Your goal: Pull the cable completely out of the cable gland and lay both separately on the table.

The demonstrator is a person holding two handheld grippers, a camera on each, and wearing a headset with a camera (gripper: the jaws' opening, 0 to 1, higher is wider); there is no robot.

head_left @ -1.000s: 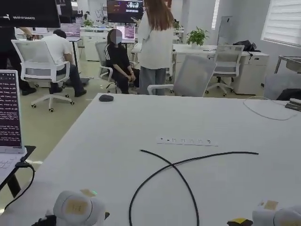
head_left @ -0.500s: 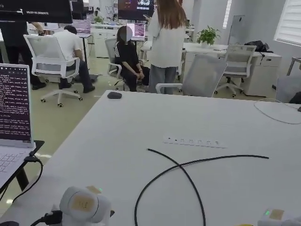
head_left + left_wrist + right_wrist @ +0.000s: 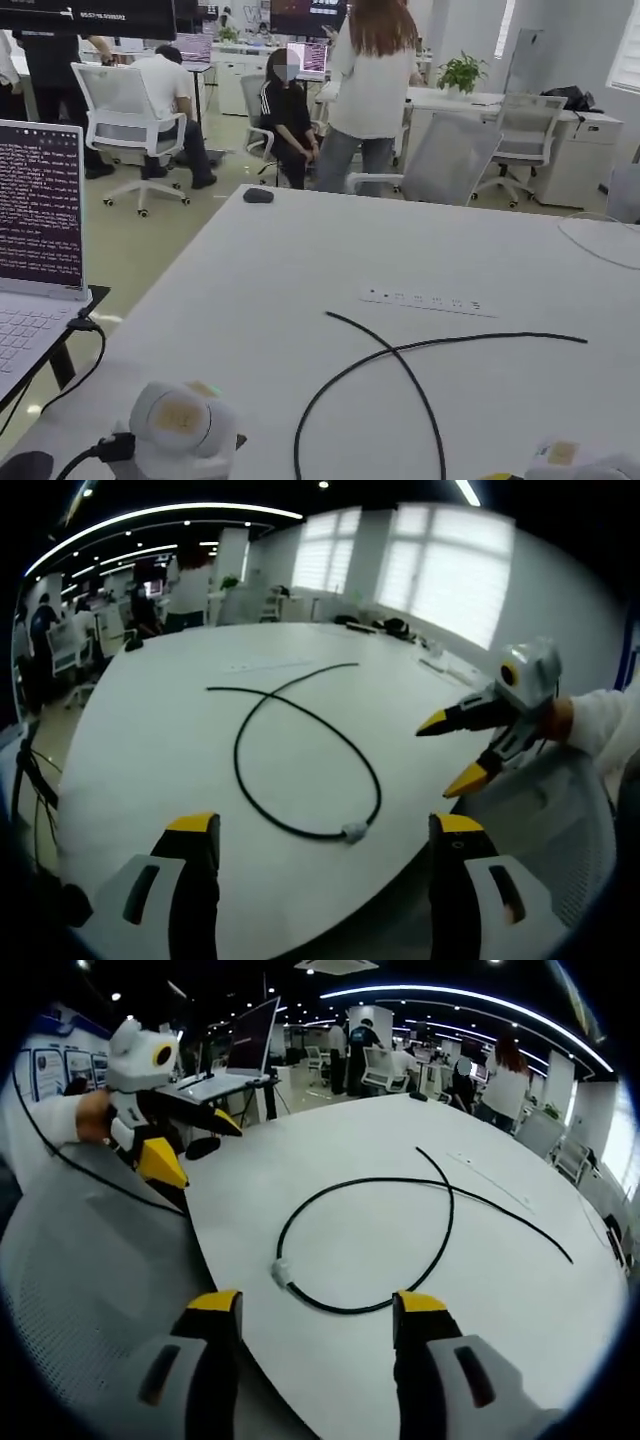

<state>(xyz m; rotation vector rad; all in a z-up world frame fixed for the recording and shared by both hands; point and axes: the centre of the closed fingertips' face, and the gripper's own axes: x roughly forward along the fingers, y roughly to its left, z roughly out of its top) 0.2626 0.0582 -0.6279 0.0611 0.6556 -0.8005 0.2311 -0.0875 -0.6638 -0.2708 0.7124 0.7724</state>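
Left gripper view, cable [image 3: 237, 765] in cable gland [image 3: 353, 831]

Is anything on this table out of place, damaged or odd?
Nothing looks damaged or spilled. The thin black cable lies looped over itself, and the small pale cable gland at its end sits close to the near edge of the white table.

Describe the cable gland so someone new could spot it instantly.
Start at the large white table. A thin black cable lies looped across it, crossing itself. The small pale grey cable gland sits at the loop's end nearest the table edge, the only light, chunky piece on that dark line.
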